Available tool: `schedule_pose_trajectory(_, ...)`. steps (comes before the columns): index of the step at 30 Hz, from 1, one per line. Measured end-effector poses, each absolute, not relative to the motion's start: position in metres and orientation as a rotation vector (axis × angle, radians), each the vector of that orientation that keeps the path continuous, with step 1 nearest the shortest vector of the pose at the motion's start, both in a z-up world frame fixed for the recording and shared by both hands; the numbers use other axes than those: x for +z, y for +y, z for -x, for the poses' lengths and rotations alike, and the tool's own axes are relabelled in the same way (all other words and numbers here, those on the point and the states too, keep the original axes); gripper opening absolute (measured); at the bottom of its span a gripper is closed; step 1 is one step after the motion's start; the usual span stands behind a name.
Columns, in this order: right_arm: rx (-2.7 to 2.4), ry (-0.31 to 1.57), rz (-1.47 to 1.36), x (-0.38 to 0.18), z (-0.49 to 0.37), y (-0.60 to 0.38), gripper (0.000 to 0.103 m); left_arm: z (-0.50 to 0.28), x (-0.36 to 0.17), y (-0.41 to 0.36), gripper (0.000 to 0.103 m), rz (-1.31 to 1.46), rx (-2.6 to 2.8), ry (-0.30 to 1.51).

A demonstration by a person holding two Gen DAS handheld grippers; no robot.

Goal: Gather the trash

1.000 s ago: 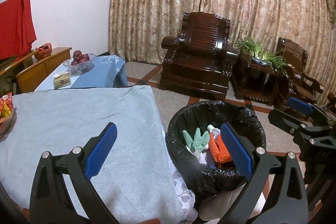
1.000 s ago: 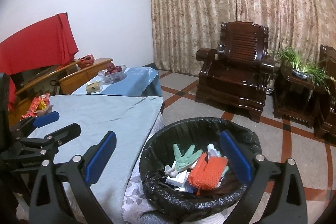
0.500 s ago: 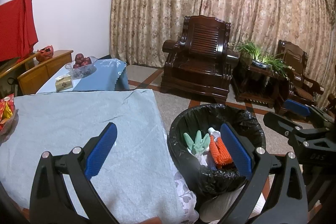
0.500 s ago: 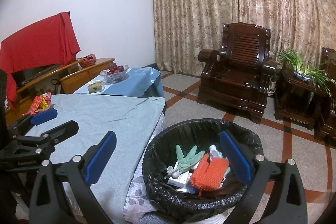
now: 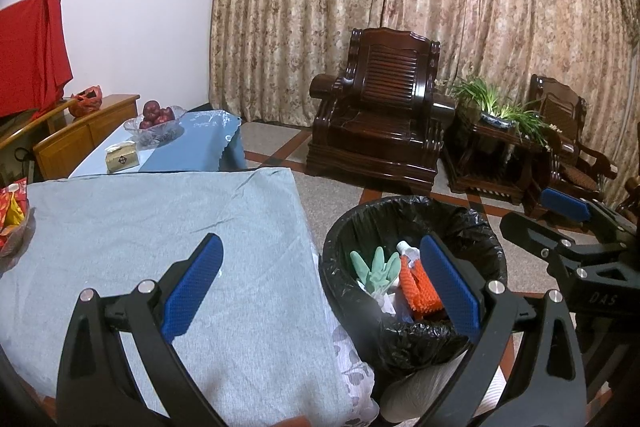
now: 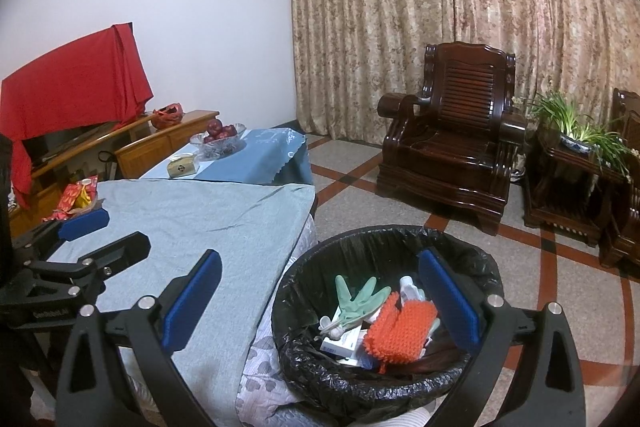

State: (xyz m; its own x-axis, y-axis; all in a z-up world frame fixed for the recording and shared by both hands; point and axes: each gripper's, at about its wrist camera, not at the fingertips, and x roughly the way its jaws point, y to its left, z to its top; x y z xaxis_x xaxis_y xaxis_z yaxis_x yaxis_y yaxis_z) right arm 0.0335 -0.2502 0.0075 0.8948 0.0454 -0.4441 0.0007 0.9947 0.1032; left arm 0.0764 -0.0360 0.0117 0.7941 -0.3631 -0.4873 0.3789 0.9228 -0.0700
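A black-lined trash bin (image 5: 476,223) (image 6: 468,247) stands on the floor beside the table's right edge. Inside lie a pale green glove (image 5: 376,269) (image 6: 356,297), an orange bristly glove (image 5: 420,291) (image 6: 400,329), a small white bottle (image 6: 410,285) and a white box (image 6: 344,341). My left gripper (image 5: 320,287) is open and empty, spanning the table edge and the bin. My right gripper (image 6: 320,291) is also open and empty, held above the bin's near left rim. Each gripper shows in the other's view, the right gripper (image 5: 560,223) and the left gripper (image 6: 92,239).
The table has a grey-blue cloth (image 5: 160,227) (image 6: 200,219). A bowl of red snack packets (image 5: 12,211) (image 6: 78,197) sits at its left edge. Behind stand a low blue-covered table (image 6: 260,155) with a fruit bowl (image 5: 154,125), a dark wooden armchair (image 5: 380,115) and a plant stand (image 6: 576,163).
Both views have tilted up and drawn back a little, so the bin sits lower in frame. Both grippers stay open and empty.
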Motion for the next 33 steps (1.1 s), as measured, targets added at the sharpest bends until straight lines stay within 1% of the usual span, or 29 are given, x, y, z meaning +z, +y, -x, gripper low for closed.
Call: schedule_pose_trajectory(33,0.025,0.468,-0.105,0.0057,-0.0342,-0.2475,0.097,-0.0770,0.0114,-0.0340,0.096,-0.034,-0.400,0.521)
